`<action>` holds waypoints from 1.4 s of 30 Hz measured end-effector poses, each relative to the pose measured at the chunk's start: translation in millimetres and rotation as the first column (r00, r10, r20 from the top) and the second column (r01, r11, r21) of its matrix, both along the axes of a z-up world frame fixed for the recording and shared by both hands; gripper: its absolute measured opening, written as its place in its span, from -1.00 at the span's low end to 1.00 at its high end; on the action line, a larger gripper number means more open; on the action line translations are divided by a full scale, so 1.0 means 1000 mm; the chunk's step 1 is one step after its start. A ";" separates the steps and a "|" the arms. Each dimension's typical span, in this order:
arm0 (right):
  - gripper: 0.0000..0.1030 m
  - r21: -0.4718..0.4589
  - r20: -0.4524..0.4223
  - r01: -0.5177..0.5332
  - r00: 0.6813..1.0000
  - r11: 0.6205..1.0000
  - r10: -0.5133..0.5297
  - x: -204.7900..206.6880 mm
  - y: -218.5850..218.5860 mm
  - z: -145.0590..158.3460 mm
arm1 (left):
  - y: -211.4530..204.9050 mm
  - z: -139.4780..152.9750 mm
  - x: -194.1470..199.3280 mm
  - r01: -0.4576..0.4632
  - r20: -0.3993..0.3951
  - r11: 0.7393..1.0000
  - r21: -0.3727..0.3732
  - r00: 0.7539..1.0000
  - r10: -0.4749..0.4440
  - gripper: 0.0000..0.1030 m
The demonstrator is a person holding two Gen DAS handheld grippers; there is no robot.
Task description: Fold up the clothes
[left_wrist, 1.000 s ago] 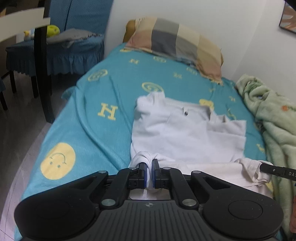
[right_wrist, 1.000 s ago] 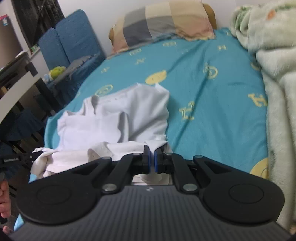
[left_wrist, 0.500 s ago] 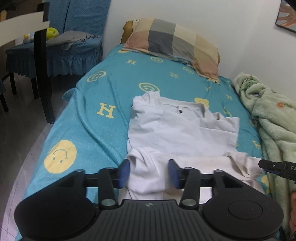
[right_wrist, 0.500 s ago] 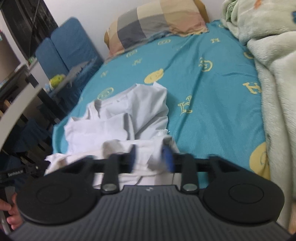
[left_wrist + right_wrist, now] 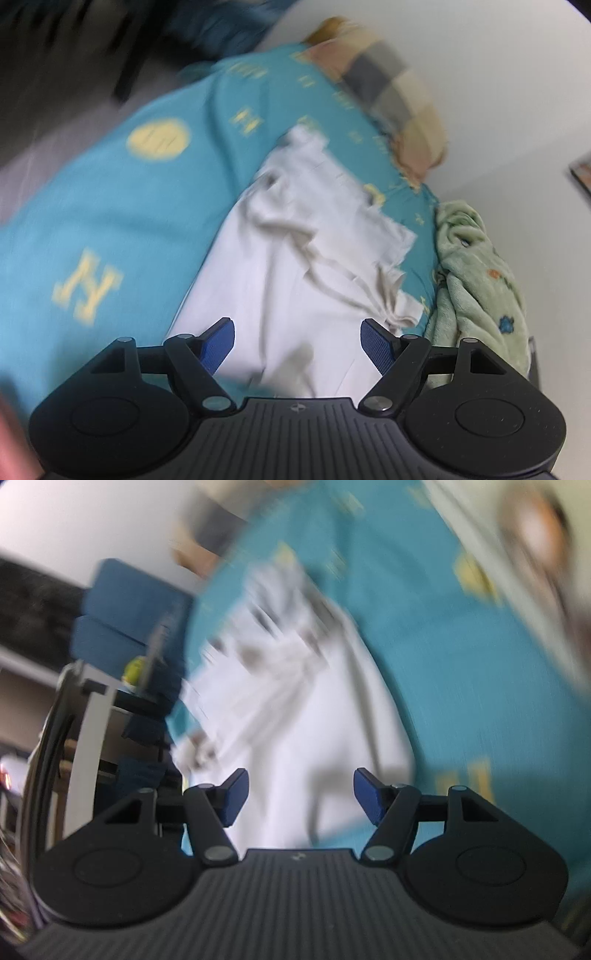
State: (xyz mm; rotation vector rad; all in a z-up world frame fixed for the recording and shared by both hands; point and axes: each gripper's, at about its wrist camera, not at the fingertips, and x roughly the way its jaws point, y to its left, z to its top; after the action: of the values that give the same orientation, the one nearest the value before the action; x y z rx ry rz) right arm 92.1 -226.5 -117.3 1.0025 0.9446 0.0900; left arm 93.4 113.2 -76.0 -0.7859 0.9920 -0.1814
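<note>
Both the left gripper (image 5: 297, 341) and right gripper (image 5: 298, 795) have let go, jaws wide apart now, over the white shirt (image 5: 295, 258) on the bed (image 5: 92, 221) (half folded, further folds remain).

White shirt (image 5: 295, 266); teal bedsheet (image 5: 110, 221) with yellow letters and smileys; grey-tan checked pillow (image 5: 391, 92); pale green blanket (image 5: 476, 273).

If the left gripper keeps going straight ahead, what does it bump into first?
Probably the white shirt. The open left gripper points right at it on the bed. The blur makes the gap hard to judge.
</note>
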 end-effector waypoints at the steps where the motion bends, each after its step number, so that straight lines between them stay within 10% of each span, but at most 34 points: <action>1: 0.28 0.051 -0.011 0.012 1.000 0.999 -0.012 -0.002 -0.001 -0.004 | 0.002 -0.006 -0.001 -0.010 -0.033 1.000 -0.017 0.999 0.010 0.50; 8: 0.28 0.183 -0.178 0.060 0.984 0.981 -0.027 0.003 0.005 -0.042 | 0.010 -0.052 -0.001 -0.104 -0.222 0.977 -0.187 0.973 0.061 0.50; 16: 0.18 0.162 -0.107 0.139 0.987 0.977 -0.123 0.008 0.009 -0.043 | 0.015 -0.082 0.014 -0.244 -0.289 0.924 -0.295 0.944 0.157 0.36; 20: -0.66 0.088 -0.091 0.158 0.985 0.984 -0.150 0.010 0.000 -0.041 | 0.022 -0.086 0.015 -0.288 -0.285 0.912 -0.292 0.936 0.205 -0.45; 22: -0.75 0.083 -0.065 0.159 0.986 0.984 -0.154 0.008 -0.003 -0.038 | 0.026 -0.086 0.011 -0.315 -0.280 0.900 -0.301 0.932 0.232 -0.70; 31: -0.80 0.056 0.082 0.163 0.983 0.985 -0.167 -0.012 -0.005 -0.001 | 0.023 -0.028 -0.020 -0.196 -0.059 0.918 -0.344 0.981 0.187 -0.81; 42: -0.80 0.068 0.224 0.141 0.962 0.988 -0.153 -0.107 -0.003 0.071 | 0.034 0.040 -0.123 -0.095 0.116 0.910 -0.404 0.981 0.155 -0.82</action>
State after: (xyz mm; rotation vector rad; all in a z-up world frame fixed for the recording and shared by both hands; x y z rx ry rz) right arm -15.1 -229.5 -46.8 1.0822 0.6580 0.1035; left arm -29.3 147.3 -35.6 -1.1887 0.7696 -0.3316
